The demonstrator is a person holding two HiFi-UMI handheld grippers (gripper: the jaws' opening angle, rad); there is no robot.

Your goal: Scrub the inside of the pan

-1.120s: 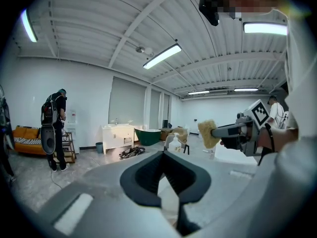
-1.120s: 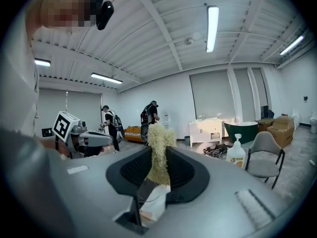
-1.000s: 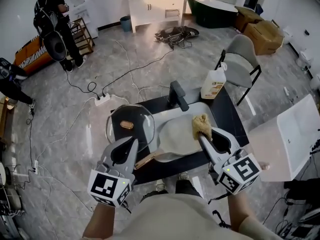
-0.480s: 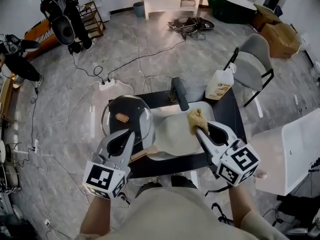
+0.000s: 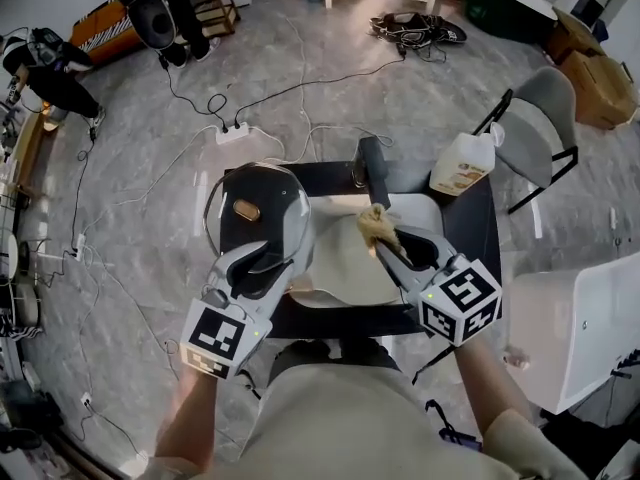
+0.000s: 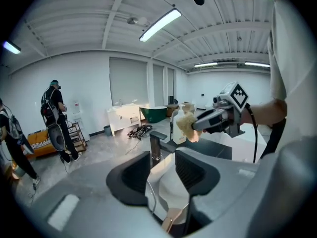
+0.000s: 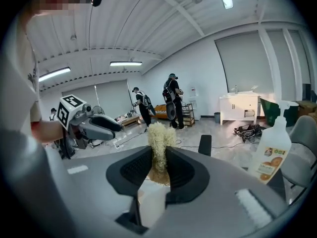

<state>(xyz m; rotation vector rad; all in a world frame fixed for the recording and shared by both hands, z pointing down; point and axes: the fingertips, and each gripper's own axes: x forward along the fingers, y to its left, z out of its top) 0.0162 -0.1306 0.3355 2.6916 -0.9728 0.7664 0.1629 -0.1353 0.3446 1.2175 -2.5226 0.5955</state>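
Dark counter (image 5: 478,230) on grey floor: pan (image 5: 268,200) sits left of the white sink (image 5: 345,273), left gripper (image 5: 270,260) jaws opening around its wooden handle (image 6: 171,222), likely adjusting a steadying hold, while right gripper (image 5: 385,243) jaws pinch the scrub pad (image 5: 374,225) above the sink, poised for scrubbing.

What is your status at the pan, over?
Left gripper opening, pan handle between its jaws. Right gripper shut on scrubber, over the sink. Pan beside sink, a glass lid seems to cover it.
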